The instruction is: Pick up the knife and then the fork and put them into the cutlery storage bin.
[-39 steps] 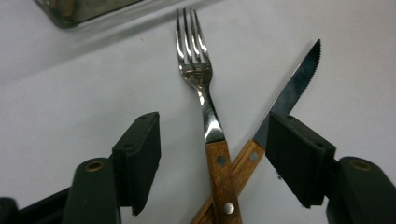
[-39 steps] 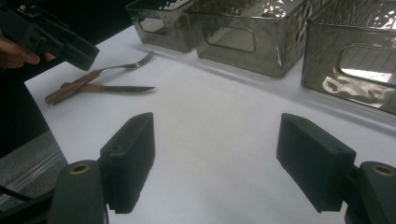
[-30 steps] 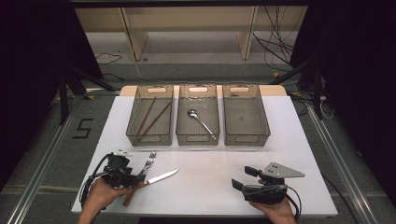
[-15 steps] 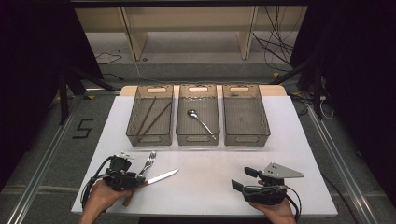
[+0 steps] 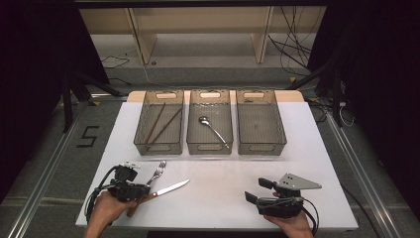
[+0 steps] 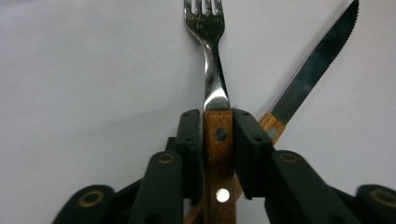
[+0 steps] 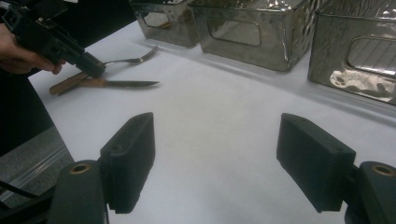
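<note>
A fork point(image 5: 158, 172) with a wooden handle lies at the white table's front left, beside a wooden-handled steak knife point(image 5: 172, 187). My left gripper point(image 5: 142, 190) has just been closing. In the left gripper view its pads press both sides of the fork's handle point(image 6: 218, 154) just behind the steel neck, and the tines point(image 6: 204, 11) point away. The knife point(image 6: 314, 65) slants off to the right, its handle running under the jaws. My right gripper point(image 5: 257, 190) rests at the front right, and its jaws point(image 7: 224, 158) stand open over bare table.
Three clear bins stand in a row at the back. The left bin point(image 5: 140, 126) holds brown chopsticks point(image 5: 161, 124), the middle bin point(image 5: 191, 130) holds a spoon point(image 5: 214, 130), and the right bin point(image 5: 282, 130) has nothing in it. From the right gripper view the left gripper point(image 7: 88, 67) shows far left.
The left gripper's jaws have closed in on the fork's handle. Neither hand has shifted, and the fork and knife lie where they were.
</note>
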Available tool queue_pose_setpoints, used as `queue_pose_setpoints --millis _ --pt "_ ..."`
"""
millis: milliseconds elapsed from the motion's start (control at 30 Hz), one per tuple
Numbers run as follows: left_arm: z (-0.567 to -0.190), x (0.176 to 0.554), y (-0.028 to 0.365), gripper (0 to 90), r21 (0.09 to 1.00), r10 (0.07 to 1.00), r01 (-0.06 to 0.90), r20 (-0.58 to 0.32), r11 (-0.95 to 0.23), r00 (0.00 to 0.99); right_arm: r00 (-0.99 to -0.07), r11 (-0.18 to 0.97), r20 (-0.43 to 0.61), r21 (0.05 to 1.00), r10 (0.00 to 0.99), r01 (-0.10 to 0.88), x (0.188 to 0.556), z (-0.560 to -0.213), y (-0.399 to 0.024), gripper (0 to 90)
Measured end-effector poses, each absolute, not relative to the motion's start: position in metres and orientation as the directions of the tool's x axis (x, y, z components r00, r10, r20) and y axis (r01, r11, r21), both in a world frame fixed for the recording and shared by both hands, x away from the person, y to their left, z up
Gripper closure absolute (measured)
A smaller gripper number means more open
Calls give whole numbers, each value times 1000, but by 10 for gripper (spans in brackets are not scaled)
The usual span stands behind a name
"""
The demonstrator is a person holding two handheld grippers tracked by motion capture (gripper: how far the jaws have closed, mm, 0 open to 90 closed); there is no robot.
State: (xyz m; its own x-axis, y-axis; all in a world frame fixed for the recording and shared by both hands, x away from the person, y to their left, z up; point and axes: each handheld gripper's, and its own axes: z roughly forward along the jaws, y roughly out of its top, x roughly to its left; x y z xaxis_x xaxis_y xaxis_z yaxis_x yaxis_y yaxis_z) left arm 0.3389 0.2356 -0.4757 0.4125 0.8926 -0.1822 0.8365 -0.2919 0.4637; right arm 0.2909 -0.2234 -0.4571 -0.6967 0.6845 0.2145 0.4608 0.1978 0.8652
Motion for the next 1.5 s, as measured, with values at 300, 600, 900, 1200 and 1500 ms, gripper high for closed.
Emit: queue_pose_setpoints --millis 300,600,900,1200,1500 --pt "-476 339 237 765 478 890 826 -172 -300 423 -697 198 213 866 684 460 291 -457 -224 288" --pt "-463 339 236 766 530 878 790 -162 -306 449 -698 193 213 870 684 454 291 -456 -224 288" --pt "-442 338 215 765 568 805 736 -202 -367 557 -729 213 174 889 662 406 288 -448 -215 287" --pt "-428 348 160 765 585 704 657 -196 -475 683 -789 281 98 902 607 328 282 -439 -199 276" --pt "-417 356 118 765 603 613 597 -214 -530 760 -833 377 -44 904 551 202 283 -427 -179 261"
